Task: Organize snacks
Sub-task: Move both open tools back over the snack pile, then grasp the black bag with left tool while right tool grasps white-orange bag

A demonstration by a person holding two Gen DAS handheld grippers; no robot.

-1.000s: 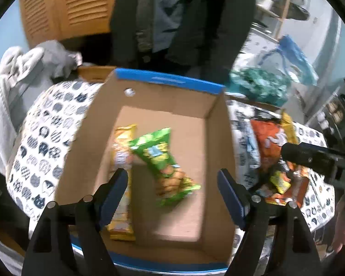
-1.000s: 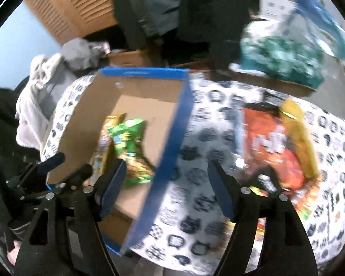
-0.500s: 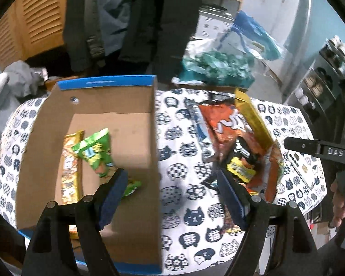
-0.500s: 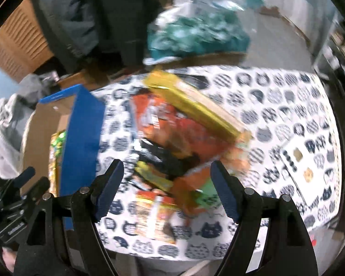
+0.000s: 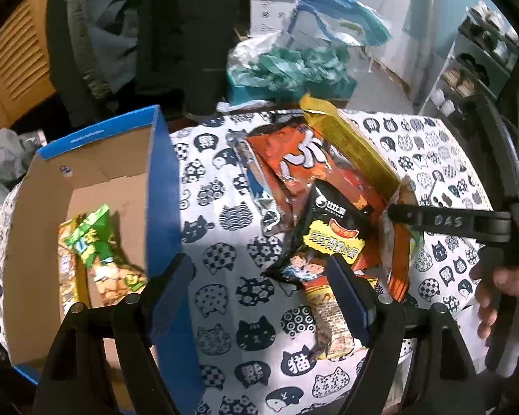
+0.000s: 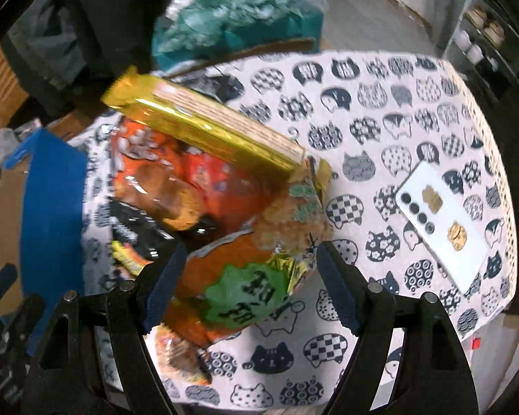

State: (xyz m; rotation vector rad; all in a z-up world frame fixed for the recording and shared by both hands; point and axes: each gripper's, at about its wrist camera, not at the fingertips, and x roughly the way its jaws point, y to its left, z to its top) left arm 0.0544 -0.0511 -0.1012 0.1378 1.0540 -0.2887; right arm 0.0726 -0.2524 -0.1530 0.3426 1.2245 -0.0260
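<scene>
A cardboard box with blue rim (image 5: 159,173) stands at the table's left and holds a green snack pack (image 5: 100,252) and a yellow one (image 5: 67,276). A pile of snacks lies right of it: a big orange bag (image 5: 294,162), a gold box (image 5: 349,145), a black pack (image 5: 328,238). My left gripper (image 5: 259,297) is open and empty over the tablecloth between box and pile. My right gripper (image 6: 247,283) is open above an orange bag with a green label (image 6: 245,287). The gold box (image 6: 204,128) lies behind it.
A white phone (image 6: 443,228) lies on the cat-print tablecloth (image 6: 380,110) at the right. A teal plastic bag (image 5: 290,65) sits behind the table. Dark coats (image 5: 190,34) hang at the back. The right gripper's finger (image 5: 449,221) reaches in over the pile.
Both grippers have swung right, from over the box to the snack pile. The right gripper has come down closer over the orange bag. Both stay open.
</scene>
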